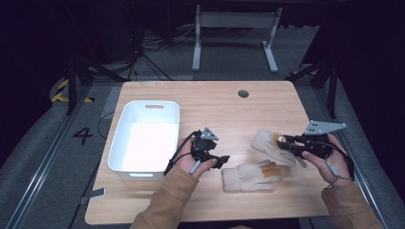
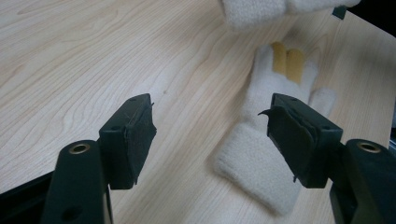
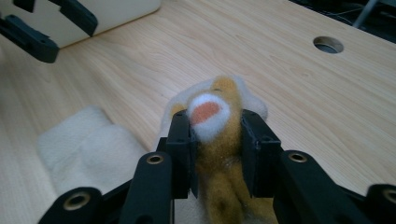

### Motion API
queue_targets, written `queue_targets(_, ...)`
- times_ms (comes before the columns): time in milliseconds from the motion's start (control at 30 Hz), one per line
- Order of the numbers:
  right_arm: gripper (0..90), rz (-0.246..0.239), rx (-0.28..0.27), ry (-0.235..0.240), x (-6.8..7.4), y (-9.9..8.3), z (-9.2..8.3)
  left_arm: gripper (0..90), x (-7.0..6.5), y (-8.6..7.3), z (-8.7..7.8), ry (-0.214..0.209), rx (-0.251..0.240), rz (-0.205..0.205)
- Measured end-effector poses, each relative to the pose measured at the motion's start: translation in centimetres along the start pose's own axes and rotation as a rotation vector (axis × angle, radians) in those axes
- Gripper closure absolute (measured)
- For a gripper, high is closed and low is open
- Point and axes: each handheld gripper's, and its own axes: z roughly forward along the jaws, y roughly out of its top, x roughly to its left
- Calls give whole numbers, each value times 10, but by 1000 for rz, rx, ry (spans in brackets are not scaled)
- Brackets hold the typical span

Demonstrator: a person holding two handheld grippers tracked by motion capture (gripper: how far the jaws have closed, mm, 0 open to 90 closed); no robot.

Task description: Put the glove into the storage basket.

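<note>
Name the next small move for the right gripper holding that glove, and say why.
Probably carry it left toward the white bin. The right gripper is shut on the glove's yellow finger, the bin stands open, and the left gripper hangs open over the second glove, which lies flat on the table.

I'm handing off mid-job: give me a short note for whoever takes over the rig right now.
Right claw: shut on the far glove, gripping its yellow fingers.
Left claw: open, nothing between its jaws, aimed at the near glove.
Near glove lies flat on the table.
White bin sits to the left with nothing in it.
Done: one glove gripped.
Left, probably: both gloves into the bin.
</note>
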Motion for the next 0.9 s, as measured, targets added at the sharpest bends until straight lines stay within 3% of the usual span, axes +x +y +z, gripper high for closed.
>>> queue_targets(467, 687, -46, 11, 78, 16, 5, -3, 323, -1, 3, 1, -8, -5, 5)
queue_targets(900, 685, -96, 29, 163, 31, 8, 9, 323, -1, 4, 1, -8, -6, 9)
